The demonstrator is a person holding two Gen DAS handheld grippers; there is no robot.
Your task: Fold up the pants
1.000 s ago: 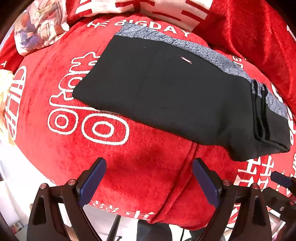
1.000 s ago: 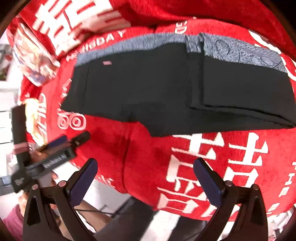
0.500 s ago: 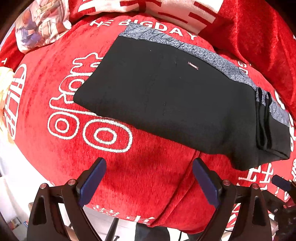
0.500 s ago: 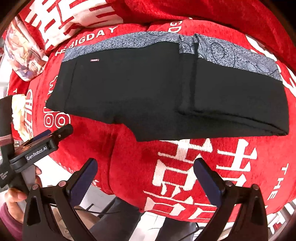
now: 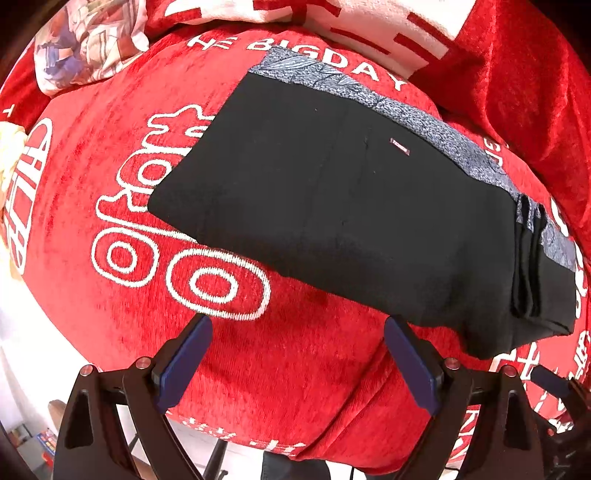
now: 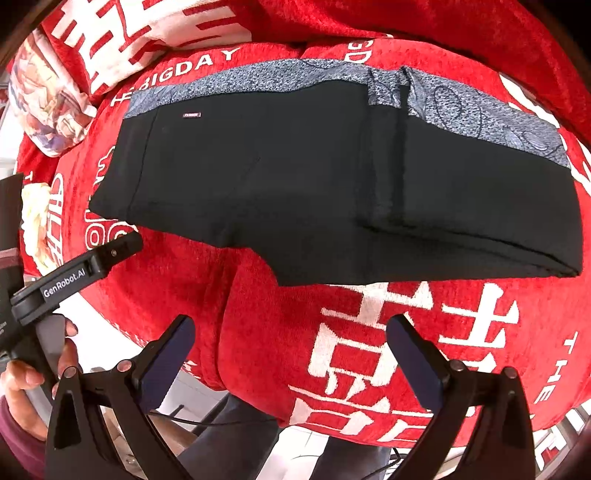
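The black pants (image 5: 347, 206) with a grey patterned side band lie folded flat on the red blanket (image 5: 110, 155); they also show in the right wrist view (image 6: 295, 177), with a folded layer stacked on their right part. My left gripper (image 5: 297, 354) is open and empty, just in front of the pants' near edge. My right gripper (image 6: 291, 354) is open and empty, over the blanket in front of the pants. The left gripper's body (image 6: 74, 273) shows at the left of the right wrist view, held by a hand.
A patterned pillow (image 5: 85, 40) lies at the far left corner; it also shows in the right wrist view (image 6: 44, 103). A red and white cover (image 5: 369, 26) is bunched behind the pants. The blanket's front edge (image 5: 258, 439) drops off just below the grippers.
Both grippers have drifted slightly closer to the pants; both stay open and empty. The pants have not moved.
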